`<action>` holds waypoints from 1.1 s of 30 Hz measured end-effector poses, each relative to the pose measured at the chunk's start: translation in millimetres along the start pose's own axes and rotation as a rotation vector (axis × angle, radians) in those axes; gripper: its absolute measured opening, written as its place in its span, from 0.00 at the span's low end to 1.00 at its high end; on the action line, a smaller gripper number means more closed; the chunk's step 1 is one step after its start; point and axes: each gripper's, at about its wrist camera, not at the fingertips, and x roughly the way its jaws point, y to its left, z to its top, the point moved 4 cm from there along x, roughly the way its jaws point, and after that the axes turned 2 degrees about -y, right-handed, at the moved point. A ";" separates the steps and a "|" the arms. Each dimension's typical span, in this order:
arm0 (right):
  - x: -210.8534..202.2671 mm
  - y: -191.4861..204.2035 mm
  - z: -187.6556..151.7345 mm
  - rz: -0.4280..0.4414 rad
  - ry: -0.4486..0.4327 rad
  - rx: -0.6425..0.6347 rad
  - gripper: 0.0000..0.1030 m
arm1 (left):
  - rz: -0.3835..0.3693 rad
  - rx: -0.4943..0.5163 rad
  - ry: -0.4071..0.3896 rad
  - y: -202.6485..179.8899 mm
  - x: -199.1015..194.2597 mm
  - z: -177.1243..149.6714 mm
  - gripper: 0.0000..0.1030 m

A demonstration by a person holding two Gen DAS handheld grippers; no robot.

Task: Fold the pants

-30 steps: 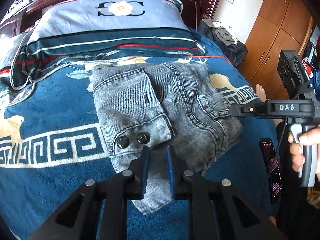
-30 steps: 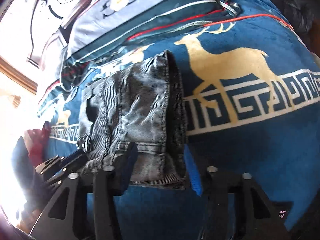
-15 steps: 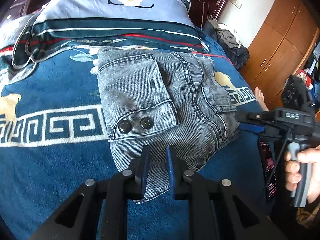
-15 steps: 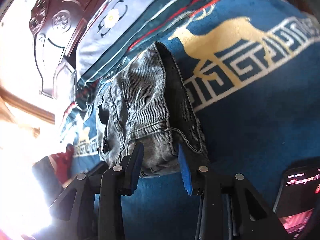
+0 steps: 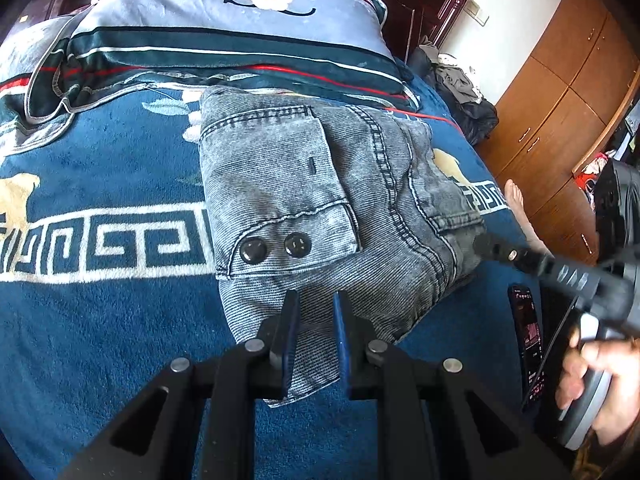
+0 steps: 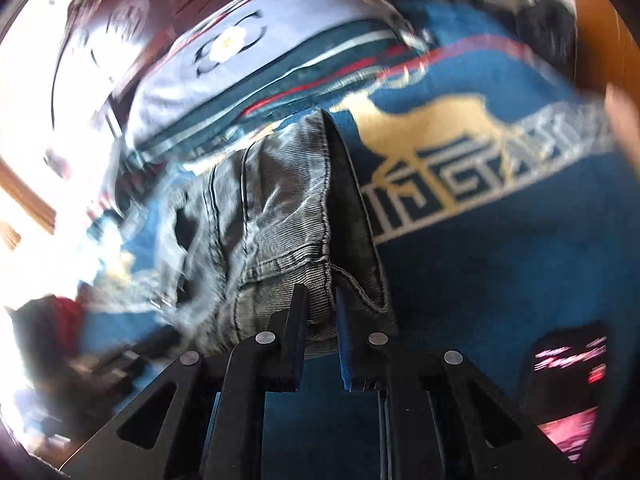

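My left tongs [image 5: 315, 334] sit closest to me, their black fingers with blue pads drawn in narrow over the near hem of the pants [image 5: 320, 208]; a strip of grey fabric shows in the gap, but I cannot tell whether the pads actually pinch it. My right tongs [image 6: 320, 320] are nearly closed on the near corner of the same bundle, the ribbed cloth pressed between the blue pad and the black one, though that view is smeared with blur. From the left wrist view I see them reaching in from the right edge, my right hand [image 5: 592, 372] wrapped on the grey handle.

The pants are faded grey denim with a fine corded weave and heavy double stitching, folded into a thick, roughly square packet. A flap with two dark round buttons [image 5: 276, 246] lies on top. The packet rests on the bed's plush blue blanket [image 5: 100, 320], which carries a cream key-pattern band and golden deer. A dark phone [image 5: 528, 344] with a lit screen lies on the blanket just right of the pants.

Beyond the packet lies a pale blue pillow [image 5: 240, 16] with dark stripes and a flower emblem, then a dark carved headboard [image 6: 120, 20]. Far right stands a brown wooden wardrobe [image 5: 560, 92].
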 end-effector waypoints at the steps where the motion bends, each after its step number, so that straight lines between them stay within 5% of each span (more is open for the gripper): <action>1: 2.8 5.4 -2.2 -0.043 0.006 -0.048 0.12 | 0.003 0.003 0.001 -0.6 0.2 -0.1 0.17; 4: 21.8 11.9 -18.8 -0.151 0.047 -0.174 0.12 | 0.008 0.020 0.010 -4.3 2.1 -1.4 0.18; 10: 29.3 5.8 -26.8 -0.166 0.078 -0.192 0.12 | 0.037 0.044 0.016 -9.5 1.8 -1.6 0.18; 16: 18.4 -7.4 -15.6 -0.045 0.117 -0.074 0.16 | 0.080 0.061 0.005 -14.1 -5.5 -0.5 0.18; 19: -2.8 -14.1 -1.7 -0.019 0.072 -0.032 0.29 | 0.063 0.039 0.002 -10.5 -5.9 0.4 0.18; 23: -11.0 -21.0 26.9 0.047 0.018 -0.001 0.29 | 0.054 0.039 0.005 -9.3 -2.1 -0.7 0.18; 27: 12.8 -20.7 63.3 0.123 -0.008 0.028 0.33 | 0.046 0.035 0.004 -8.8 -1.2 -1.4 0.18; 30: 36.1 -17.4 84.2 0.121 -0.016 0.030 0.56 | 0.045 0.036 0.002 -9.6 -0.8 -2.1 0.18; 33: 57.9 -15.9 99.8 0.158 -0.011 0.065 0.58 | 0.047 0.043 0.001 -10.9 -0.4 -2.5 0.18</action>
